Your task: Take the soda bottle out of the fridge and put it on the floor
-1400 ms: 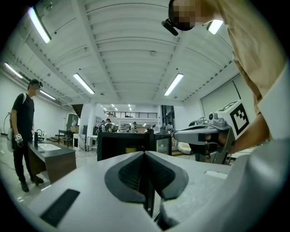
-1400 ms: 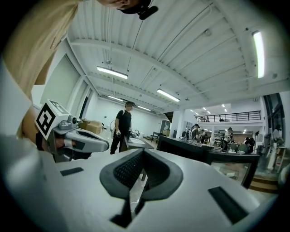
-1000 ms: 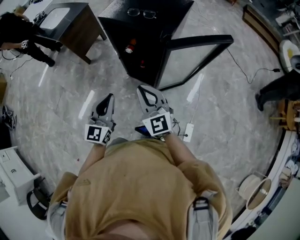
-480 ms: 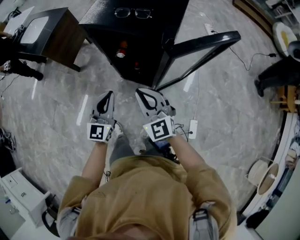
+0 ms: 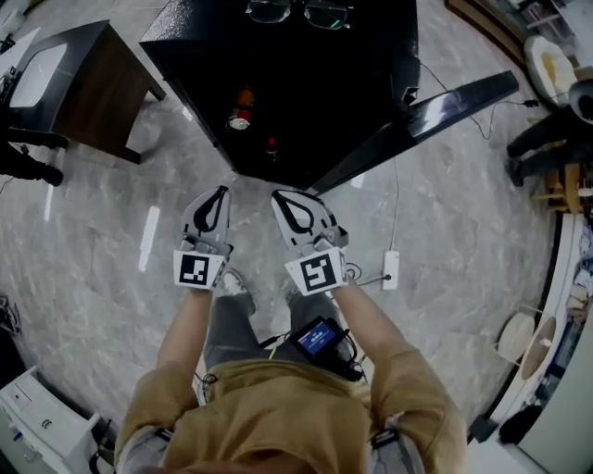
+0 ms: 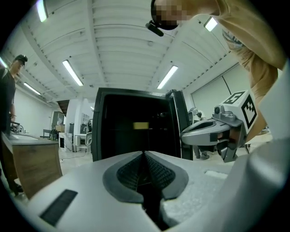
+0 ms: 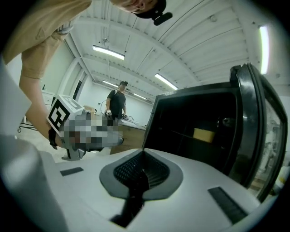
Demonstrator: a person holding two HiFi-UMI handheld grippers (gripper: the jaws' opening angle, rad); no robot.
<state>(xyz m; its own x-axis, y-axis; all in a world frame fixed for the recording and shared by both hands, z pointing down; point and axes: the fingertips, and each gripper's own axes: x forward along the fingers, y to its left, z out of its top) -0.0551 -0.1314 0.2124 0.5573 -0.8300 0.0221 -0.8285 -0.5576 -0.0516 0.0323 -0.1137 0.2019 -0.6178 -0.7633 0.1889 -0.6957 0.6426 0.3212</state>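
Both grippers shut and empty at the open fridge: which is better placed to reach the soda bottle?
Left, probably: the left gripper points almost straight at the soda bottle in the fridge; the right gripper sits nearer the open door.

I count two grippers: one left gripper (image 5: 220,192) and one right gripper (image 5: 278,197). Each carries one marker cube, so two in all: the left cube (image 5: 196,269) and the right cube (image 5: 316,271). There is one black fridge (image 5: 315,83) with one door (image 5: 435,106). Inside it I make out two reddish items: one soda bottle (image 5: 242,107) and one smaller thing (image 5: 271,145), too small to name. I also count one pair of glasses (image 5: 296,11), one wooden table (image 5: 88,88), one white plug block (image 5: 390,269) and one small screen unit (image 5: 318,338).
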